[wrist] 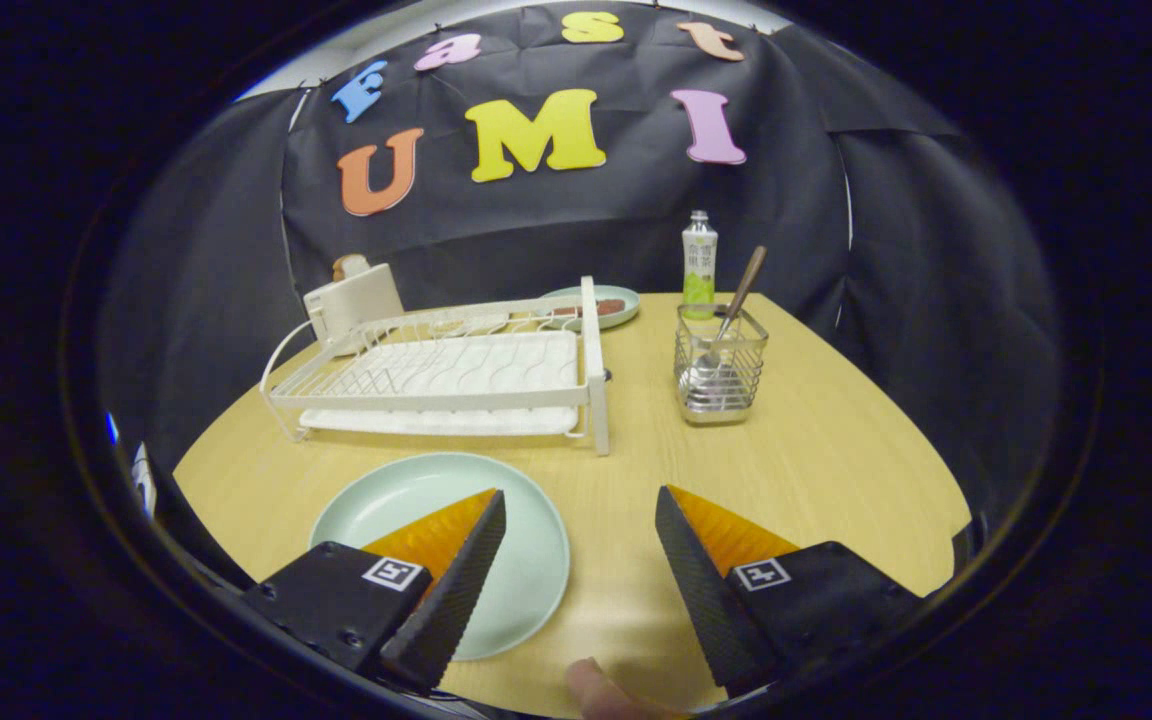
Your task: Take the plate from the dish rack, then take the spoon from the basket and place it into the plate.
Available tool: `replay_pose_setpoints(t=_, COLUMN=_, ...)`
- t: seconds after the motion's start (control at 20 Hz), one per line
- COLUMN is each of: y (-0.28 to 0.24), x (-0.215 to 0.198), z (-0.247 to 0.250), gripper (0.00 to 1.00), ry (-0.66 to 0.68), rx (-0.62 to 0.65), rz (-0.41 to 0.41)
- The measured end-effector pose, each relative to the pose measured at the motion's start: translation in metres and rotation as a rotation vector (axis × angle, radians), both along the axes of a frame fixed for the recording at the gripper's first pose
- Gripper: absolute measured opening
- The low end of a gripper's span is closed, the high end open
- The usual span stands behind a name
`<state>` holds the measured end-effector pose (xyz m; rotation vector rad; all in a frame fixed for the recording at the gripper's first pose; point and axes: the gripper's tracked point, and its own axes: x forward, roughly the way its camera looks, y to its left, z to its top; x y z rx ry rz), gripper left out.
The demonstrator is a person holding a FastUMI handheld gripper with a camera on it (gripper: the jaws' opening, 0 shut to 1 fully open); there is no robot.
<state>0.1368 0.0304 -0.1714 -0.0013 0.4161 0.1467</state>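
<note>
Plate (516,540): pale green, lies flat on the bench (816,470), near edge, in front of the dish rack; one finger of the jaws overlaps its near side in view.
Jaws (581,515): wide open, holding nothing; bare bench shows between the two fingers.
Fingertip (591,690): part of a person's finger shows just behind the jaws, low between the fingers.
Dish rack (456,375): white wire frame over a white drip tray, beyond the plate, no dishes in it.
Basket (721,375): small wire cutlery holder, upright, on the bench beside the rack's end, well ahead of the other finger.
Spoon (731,315): stands in the basket, bowl down, wooden handle leaning up and out over the rim.
Second plate (596,305): pale green, behind the rack, something dark reddish on it; cannot tell what.
Bottle (699,262): upright, green label, just behind the basket.
Toaster (351,300): cream, at the rack's far corner, a slice poking from the top.
</note>
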Motion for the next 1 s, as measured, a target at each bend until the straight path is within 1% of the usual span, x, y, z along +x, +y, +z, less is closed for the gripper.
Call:
replay_pose_setpoints(t=0.05, y=-0.008, x=0.007, z=0.005, gripper=0.98, ry=-0.025, rx=0.018, rz=-0.018)
replay_pose_setpoints(t=0.15, y=-0.014, x=0.02, z=0.016, gripper=0.99, ry=-0.052, rx=0.071, rz=-0.007)
replay_pose_setpoints(t=0.35, y=-0.047, x=0.064, z=0.044, gripper=0.99, ry=-0.113, rx=0.107, rz=-0.053)
replay_pose_setpoints(t=0.45, y=-0.062, x=0.091, z=0.059, gripper=0.99, ry=-0.126, rx=0.098, rz=-0.073)
replay_pose_setpoints(t=0.55, y=-0.073, x=0.112, z=0.072, gripper=0.99, ry=-0.146, rx=0.081, rz=-0.072)
replay_pose_setpoints(t=0.6, y=-0.076, x=0.122, z=0.075, gripper=0.99, ry=-0.15, rx=0.078, rz=-0.059)
replay_pose_setpoints(t=0.7, y=-0.088, x=0.145, z=0.073, gripper=0.99, ry=-0.122, rx=0.055, rz=-0.064)
replay_pose_setpoints(t=0.8, y=-0.101, x=0.168, z=0.077, gripper=0.99, ry=-0.101, rx=0.051, rz=-0.091)
replay_pose_setpoints(t=1.0, y=-0.119, x=0.22, z=0.096, gripper=0.98, ry=-0.177, rx=0.029, rz=-0.096)
